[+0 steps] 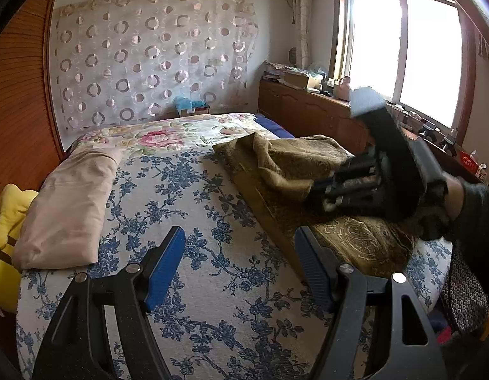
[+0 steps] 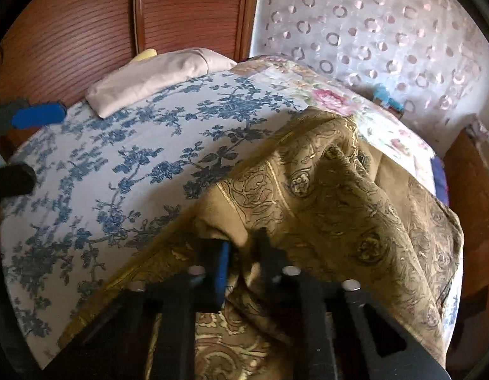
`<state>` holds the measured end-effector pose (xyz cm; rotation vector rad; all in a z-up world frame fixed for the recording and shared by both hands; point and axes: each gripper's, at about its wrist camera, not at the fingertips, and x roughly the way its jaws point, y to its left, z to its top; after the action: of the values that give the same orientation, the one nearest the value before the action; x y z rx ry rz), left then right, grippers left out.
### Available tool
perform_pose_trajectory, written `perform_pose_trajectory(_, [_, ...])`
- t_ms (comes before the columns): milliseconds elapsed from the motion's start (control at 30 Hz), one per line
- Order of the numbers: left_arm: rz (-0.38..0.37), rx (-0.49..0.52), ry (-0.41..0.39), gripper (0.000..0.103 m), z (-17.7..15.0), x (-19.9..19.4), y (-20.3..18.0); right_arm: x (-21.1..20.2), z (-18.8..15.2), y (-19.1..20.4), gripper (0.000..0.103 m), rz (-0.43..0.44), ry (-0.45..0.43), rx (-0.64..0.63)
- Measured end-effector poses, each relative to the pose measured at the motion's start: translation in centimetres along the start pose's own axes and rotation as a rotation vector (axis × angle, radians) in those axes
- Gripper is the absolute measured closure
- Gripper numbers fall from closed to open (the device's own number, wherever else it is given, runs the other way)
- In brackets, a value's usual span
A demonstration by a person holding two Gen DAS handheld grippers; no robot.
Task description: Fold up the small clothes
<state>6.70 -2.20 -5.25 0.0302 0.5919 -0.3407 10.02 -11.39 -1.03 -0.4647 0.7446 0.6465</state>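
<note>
An olive-brown patterned cloth lies rumpled on the right side of the bed, over the blue-flowered sheet. My left gripper is open and empty, above the sheet just left of the cloth's near edge. My right gripper is shut on a fold of the cloth and lifts it so it drapes over the rest. In the left wrist view the right gripper sits on the cloth at the right, held by a black-gloved hand. The left gripper's blue pad shows at the far left of the right wrist view.
A beige folded pillowcase and a yellow plush lie at the bed's left edge by a wooden wardrobe. A pink-flowered cover lies at the far end. A wooden cabinet with clutter stands under the window.
</note>
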Motion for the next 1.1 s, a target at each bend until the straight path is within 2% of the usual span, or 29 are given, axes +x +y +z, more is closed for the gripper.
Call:
perform_pose_trajectory(133, [-0.004,-0.002,0.001,0.03,-0.1,0.0,-0.1,-1.9,1.4,-1.8,0.097,-0.074,-0.044,-0.003])
perform_pose_trajectory(333, [-0.01,-0.003,0.002,0.03,0.0,0.0,0.0,-3.9,3.3,-7.2,0.097,-0.261,-0.068,0.05])
perform_pose_trajectory(600, [-0.017,0.005,0.014,0.03,-0.2,0.4,-0.2,-1.8,4.0,-13.2,0.097,-0.496,-0.024,0.174])
perform_pose_trajectory(767, [-0.022,0.006,0.022,0.03,-0.4,0.5,-0.4,0.6,4.1,-15.1,0.097,-0.524,0.017,0.271])
perform_pose_trajectory(900, [-0.028,0.008,0.029,0.03,-0.5,0.6,-0.7,1.5,4.8,-15.4,0.096,-0.536,0.049,0.291])
perform_pose_trajectory(933, [-0.03,0.01,0.03,0.03,-0.6,0.6,-0.8,1.4,5.0,-15.4,0.095,-0.54,0.053,0.297])
perform_pose_trajectory(1000, [-0.034,0.013,0.031,0.03,-0.6,0.6,-0.9,0.8,5.2,-16.2,0.073,-0.543,0.056,0.309])
perform_pose_trajectory(1033, [-0.036,0.015,0.031,0.03,-0.5,0.5,-1.0,0.3,5.3,-16.1,0.067,-0.545,0.048,0.309])
perform_pose_trajectory(1067, [-0.039,0.019,0.032,0.03,-0.5,0.5,-1.2,-0.4,5.3,-15.7,0.062,-0.538,0.034,0.308])
perform_pose_trajectory(1100, [-0.042,0.021,0.033,0.03,-0.5,0.5,-1.3,-0.6,4.9,-16.3,0.062,-0.524,0.027,0.308])
